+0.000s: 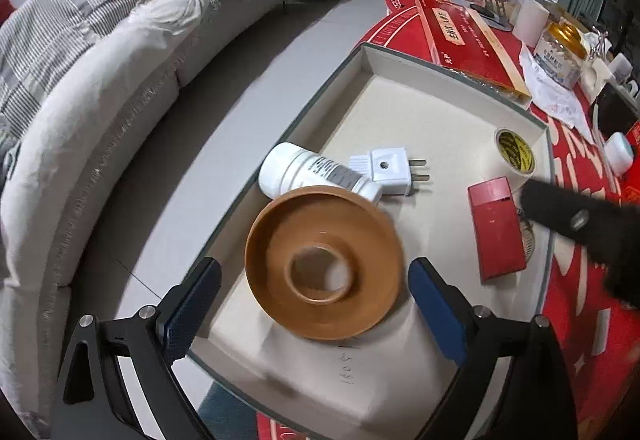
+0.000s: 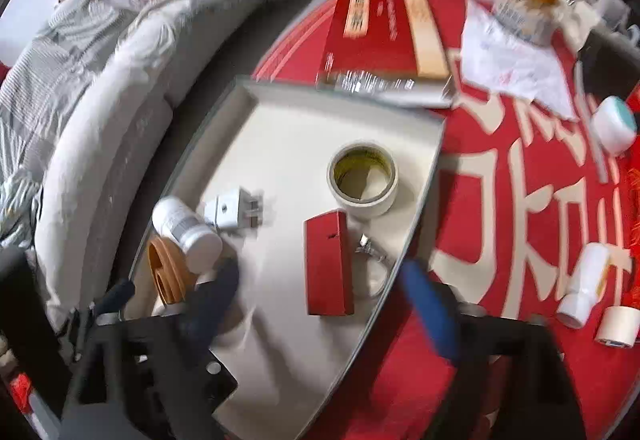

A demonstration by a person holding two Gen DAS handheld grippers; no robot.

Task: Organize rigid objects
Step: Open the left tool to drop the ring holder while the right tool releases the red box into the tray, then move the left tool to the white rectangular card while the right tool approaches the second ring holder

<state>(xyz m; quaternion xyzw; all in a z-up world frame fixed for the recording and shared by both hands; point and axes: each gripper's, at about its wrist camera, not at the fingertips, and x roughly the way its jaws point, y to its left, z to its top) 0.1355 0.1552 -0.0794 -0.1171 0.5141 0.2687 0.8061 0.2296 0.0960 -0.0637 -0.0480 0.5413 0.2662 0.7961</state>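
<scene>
A shallow white box [image 1: 440,79] on the red table holds a brown tape roll [image 1: 324,264], a white pill bottle [image 1: 296,175], a white plug [image 1: 390,171], a red box [image 1: 496,228] and a cream tape roll [image 1: 516,153]. My left gripper [image 1: 316,308] is open, its fingers either side of the brown roll, which lies flat in the box. My right gripper [image 2: 320,300] is open over the box's near right edge [image 2: 420,207], just behind the red box [image 2: 328,264]. The cream roll [image 2: 362,179], plug [image 2: 232,209], bottle [image 2: 186,234] and brown roll [image 2: 166,272] show there too.
A grey sofa [image 1: 100,99] runs along the left. A long red carton [image 1: 468,35], a jar [image 1: 560,51], crumpled paper [image 2: 516,67], a white-teal tub [image 2: 614,123], a white bottle [image 2: 584,288] and a small tape roll [image 2: 618,326] lie on the table outside the box.
</scene>
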